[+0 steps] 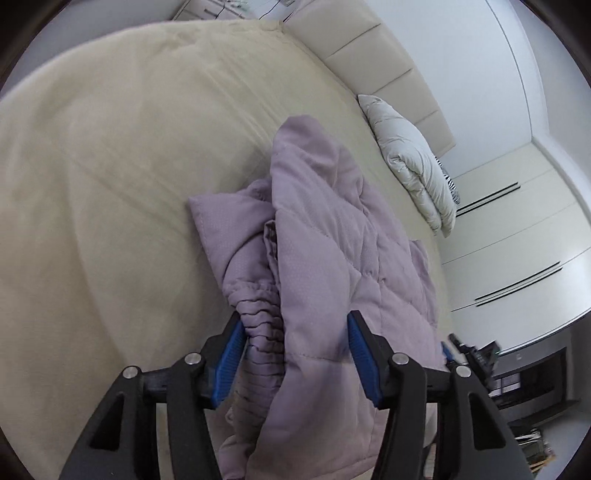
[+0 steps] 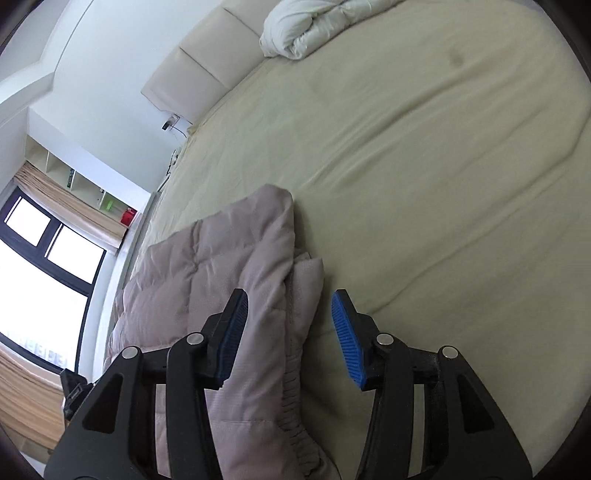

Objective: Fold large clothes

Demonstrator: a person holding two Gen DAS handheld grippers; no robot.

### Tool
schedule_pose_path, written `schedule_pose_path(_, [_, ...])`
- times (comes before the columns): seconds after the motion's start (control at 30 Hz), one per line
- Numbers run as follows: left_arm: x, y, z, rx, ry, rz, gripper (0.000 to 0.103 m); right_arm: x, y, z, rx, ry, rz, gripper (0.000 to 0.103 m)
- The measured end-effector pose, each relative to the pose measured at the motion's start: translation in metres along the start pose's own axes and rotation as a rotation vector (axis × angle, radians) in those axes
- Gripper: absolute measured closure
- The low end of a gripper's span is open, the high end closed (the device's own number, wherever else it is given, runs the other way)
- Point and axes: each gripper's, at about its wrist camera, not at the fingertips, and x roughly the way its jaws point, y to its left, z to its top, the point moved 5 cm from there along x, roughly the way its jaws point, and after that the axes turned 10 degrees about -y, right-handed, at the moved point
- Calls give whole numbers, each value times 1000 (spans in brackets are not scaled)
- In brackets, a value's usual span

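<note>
A lilac quilted puffer jacket (image 1: 332,251) lies bunched on the beige bed (image 1: 110,166). My left gripper (image 1: 295,332) is open, its blue pads on either side of the jacket's elastic hem and padded edge, not closed on it. In the right wrist view the same jacket (image 2: 221,266) lies at the lower left on the bed (image 2: 424,166). My right gripper (image 2: 290,314) is open, straddling the jacket's folded edge; the left pad is over the fabric, the right pad over the bare sheet.
A folded white duvet (image 1: 413,158) lies by the padded headboard (image 1: 369,59); it also shows in the right wrist view (image 2: 306,26). White wardrobe doors (image 1: 517,240) stand beyond the bed. A window (image 2: 44,251) and shelves are at the left.
</note>
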Motion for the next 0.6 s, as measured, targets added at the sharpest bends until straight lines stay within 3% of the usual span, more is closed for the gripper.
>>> schedule_pose_path(0.13, [-27,-14,22,57,-99,88,45,-3,63,22,-62,16,136,56])
schedule_pose_path(0.27, [-32,-54,37,172,-163,96,45,41,149,-11,-116,139,302,56])
schedule_pose_path(0.4, [28,-106,38,311,-84,62,45,107,197,-48,-106,241,318,56])
schedule_pose_path(0.47, [63,-114,37,326,-49,64,45,130,211,-56,-105,242,311,56])
schedule_pose_path(0.6, [117,-104,44,312,-5,130,46,151,188,-48,-33,206,269,59])
